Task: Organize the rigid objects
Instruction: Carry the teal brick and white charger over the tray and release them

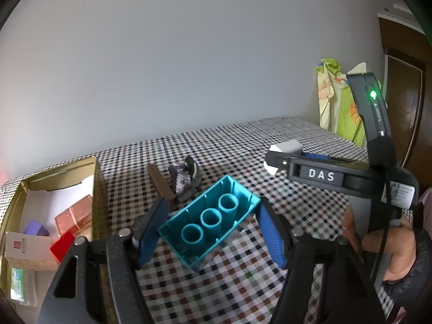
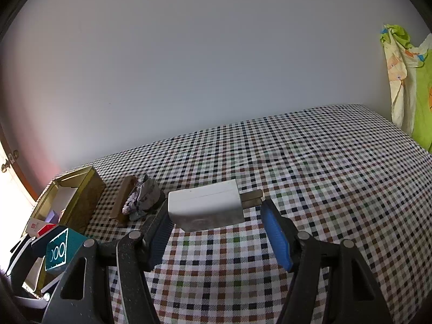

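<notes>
Left fingers (image 1: 209,232): gripping the teal brick (image 1: 209,220) by its long sides, hollow underside with three round tubes facing the camera, tilted above the checked cloth.
Right fingers (image 2: 216,229): the white charger (image 2: 205,205) is lying between them with its prongs pointing right; its left end is touching the left pad, the right pad is standing apart from it, so whether it is pinched I cannot tell.
Gold tin (image 1: 95,189): sitting open at the counter's (image 1: 270,270) left end, holding a copper-pink box (image 1: 74,214), a purple block (image 1: 35,228), a red block (image 1: 62,245) and a white card (image 1: 24,245).
Beside the tin: a brown bar (image 1: 162,186) and a grey rock (image 1: 181,182), touching.
Right hand (image 1: 388,245): wrapping the right tool's handle, angled downward.
</notes>
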{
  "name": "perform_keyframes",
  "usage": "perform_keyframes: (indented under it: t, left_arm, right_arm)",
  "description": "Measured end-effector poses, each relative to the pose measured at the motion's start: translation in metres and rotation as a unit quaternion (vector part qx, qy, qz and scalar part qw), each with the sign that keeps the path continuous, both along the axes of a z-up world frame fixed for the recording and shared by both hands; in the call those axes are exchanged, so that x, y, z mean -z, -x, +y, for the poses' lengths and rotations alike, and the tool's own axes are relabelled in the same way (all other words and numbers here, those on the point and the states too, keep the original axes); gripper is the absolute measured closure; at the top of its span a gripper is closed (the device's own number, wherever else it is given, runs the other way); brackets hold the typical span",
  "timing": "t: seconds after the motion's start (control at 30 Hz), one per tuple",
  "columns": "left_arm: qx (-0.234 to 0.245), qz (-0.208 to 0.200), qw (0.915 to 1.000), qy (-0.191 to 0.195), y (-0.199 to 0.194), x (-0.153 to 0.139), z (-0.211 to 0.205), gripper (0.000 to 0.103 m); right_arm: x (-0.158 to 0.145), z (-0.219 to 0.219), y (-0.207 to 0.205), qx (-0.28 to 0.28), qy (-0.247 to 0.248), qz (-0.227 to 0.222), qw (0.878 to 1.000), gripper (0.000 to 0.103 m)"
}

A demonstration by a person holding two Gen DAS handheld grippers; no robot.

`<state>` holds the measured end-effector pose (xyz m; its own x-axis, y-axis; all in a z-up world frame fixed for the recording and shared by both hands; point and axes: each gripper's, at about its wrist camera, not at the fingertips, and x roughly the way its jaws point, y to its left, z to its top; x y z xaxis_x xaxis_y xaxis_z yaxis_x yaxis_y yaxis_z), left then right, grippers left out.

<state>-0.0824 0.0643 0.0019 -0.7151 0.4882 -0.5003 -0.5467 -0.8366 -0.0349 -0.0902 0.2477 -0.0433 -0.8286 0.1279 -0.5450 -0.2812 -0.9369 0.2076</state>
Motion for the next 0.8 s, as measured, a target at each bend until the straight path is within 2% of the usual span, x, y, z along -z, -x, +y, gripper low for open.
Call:
perform_keyframes:
  t: [0.17,0.33,0.47,0.67,0.8]
  left_arm:
    - [-0.013,0.000,0.9998,-0.017,0.006,-0.007,-0.015,0.036]
    - [-0.023,0.018,0.9995,-0.013,0.006,-0.013,-0.024,0.036]
    - [-0.036,0.020,0.9988,-0.025,0.011,-0.017,-0.036,0.036]
    - [-0.065,0.028,0.9968,-0.035,0.018,-0.023,-0.058,0.036]
    - [-0.101,0.020,0.9934,-0.050,0.029,-0.027,-0.082,0.036]
  right_arm:
    - [-0.005,-0.005,-0.005,0.004,-0.007,0.009,1.000,0.036]
    - [-0.005,-0.013,-0.008,0.005,-0.006,0.013,1.000,0.036]
    - [-0.007,-0.023,-0.005,-0.004,-0.003,0.015,1.000,0.036]
    - [-0.009,-0.054,0.006,-0.036,-0.008,0.018,0.999,0.036]
    - [-0.014,-0.078,0.016,-0.064,-0.010,0.021,0.998,0.036]
